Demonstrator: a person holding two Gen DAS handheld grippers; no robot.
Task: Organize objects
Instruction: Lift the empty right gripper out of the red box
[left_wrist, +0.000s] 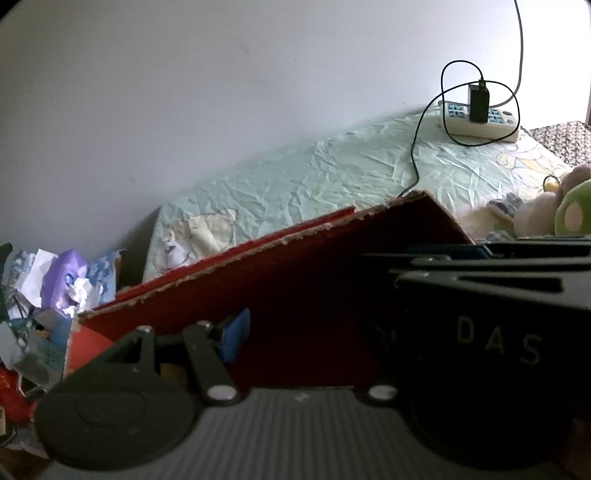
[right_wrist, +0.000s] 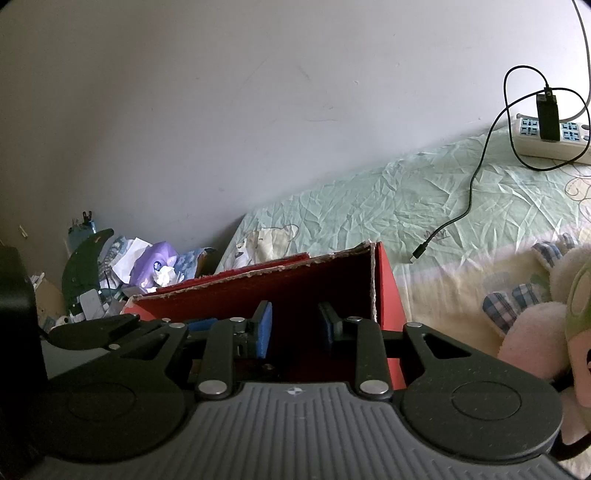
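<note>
An open red cardboard box (left_wrist: 295, 295) (right_wrist: 295, 280) with ragged top edges lies on the bed right in front of both grippers. My right gripper (right_wrist: 295, 326) hangs over the box's dark inside. Its blue pads (right_wrist: 264, 328) stand apart with nothing between them. Of my left gripper (left_wrist: 303, 343) only the left fingertip (left_wrist: 232, 339) with its blue pad shows, standing far out to the side. Its other finger is hidden behind the black body of the right gripper (left_wrist: 498, 332). A pink and green plush toy (right_wrist: 554, 325) (left_wrist: 569, 210) lies to the right of the box.
The bed has a crumpled pale green sheet (right_wrist: 369, 206) against a white wall. A white power strip with a black charger (right_wrist: 550, 136) (left_wrist: 480, 118) sits at the far right, its black cable (right_wrist: 469, 206) trailing over the sheet. A heap of bags and paper (right_wrist: 147, 266) (left_wrist: 62, 288) lies left of the bed.
</note>
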